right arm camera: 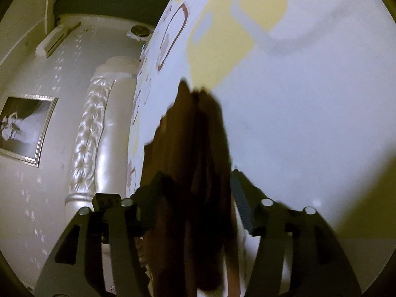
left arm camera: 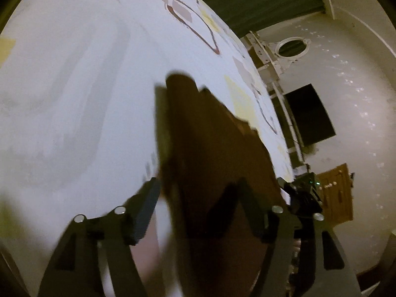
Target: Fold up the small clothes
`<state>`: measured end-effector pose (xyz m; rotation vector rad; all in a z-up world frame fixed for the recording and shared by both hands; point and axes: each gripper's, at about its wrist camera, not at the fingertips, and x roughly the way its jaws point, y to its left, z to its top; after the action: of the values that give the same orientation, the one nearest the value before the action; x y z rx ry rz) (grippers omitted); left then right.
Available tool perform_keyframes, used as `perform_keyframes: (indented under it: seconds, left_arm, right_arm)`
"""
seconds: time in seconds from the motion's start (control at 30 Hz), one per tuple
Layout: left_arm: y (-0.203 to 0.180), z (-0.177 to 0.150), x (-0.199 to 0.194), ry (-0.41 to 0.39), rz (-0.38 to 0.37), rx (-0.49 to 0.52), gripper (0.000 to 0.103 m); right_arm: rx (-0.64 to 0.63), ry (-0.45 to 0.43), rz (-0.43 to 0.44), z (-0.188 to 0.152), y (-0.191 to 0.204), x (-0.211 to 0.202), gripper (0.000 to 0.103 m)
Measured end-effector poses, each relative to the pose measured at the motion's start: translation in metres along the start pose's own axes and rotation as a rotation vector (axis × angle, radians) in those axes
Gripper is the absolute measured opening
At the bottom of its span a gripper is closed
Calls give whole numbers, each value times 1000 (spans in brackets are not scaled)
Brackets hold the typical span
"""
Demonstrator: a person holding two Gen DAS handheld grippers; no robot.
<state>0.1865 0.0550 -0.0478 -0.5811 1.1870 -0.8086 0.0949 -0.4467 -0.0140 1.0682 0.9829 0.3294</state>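
A small brown garment (left arm camera: 210,153) lies folded in a long narrow strip on the white patterned bedsheet (left arm camera: 74,86). My left gripper (left arm camera: 198,185) is open, its fingers spread on either side of the near end of the garment. In the right wrist view the same brown garment (right arm camera: 198,160) runs away from the camera on the sheet (right arm camera: 309,99). My right gripper (right arm camera: 195,175) is open, its fingers straddling the garment's near end. Both views are blurred. I cannot tell whether the fingers touch the cloth.
The bed edge (left arm camera: 277,113) runs close on the right in the left view, with white wall and a dark screen (left arm camera: 309,116) beyond. In the right view a tufted white headboard (right arm camera: 91,136) and a framed picture (right arm camera: 24,128) stand at left.
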Motion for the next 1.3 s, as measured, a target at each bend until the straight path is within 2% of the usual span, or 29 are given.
perform_keyframes:
  seconds: [0.13,0.3,0.4,0.57,0.6,0.67,0.7,0.73,0.8,0.9,1.3]
  left_arm:
    - [-4,-34,-8,6,-36,-30,72]
    - [-9,-55,-6,20,-78,-67,72]
    - [-10,-54,-3,12,-55,-69,71]
    - [-11,-54,-2,-2,-28,-87,69]
    - [-12,-55,-1,-6,-12,-80,66]
    - [-15,-57,5,-3,38,-74,47]
    - [-14,-57,7,-1,48,-79,43]
    - [-13,-60,8,9,34,-89,30]
    - [-9,-62,9,15,22,-118,24]
    - [-14,-63,7,-3,27,-96,18]
    - [-11,-68,-8,-10,1,-130,16]
  right_arm:
    - [-24,33,6,-31,3,-3,60]
    - [-28,66,52,-55,8,0,66]
    - [-61,66,35,-61,16,5,71]
    - [-9,68,88,-59,15,7,75]
    - [-11,64,77,-59,15,7,74]
    - [-41,82,25,-61,17,12,55]
    - [-51,98,-8,-62,16,15,34]
    - [-56,120,-38,-62,13,20,26]
    - [-55,117,-36,-67,8,18,23]
    - [-57,108,-28,-68,8,14,20]
    - [-75,102,-17,-76,18,14,17]
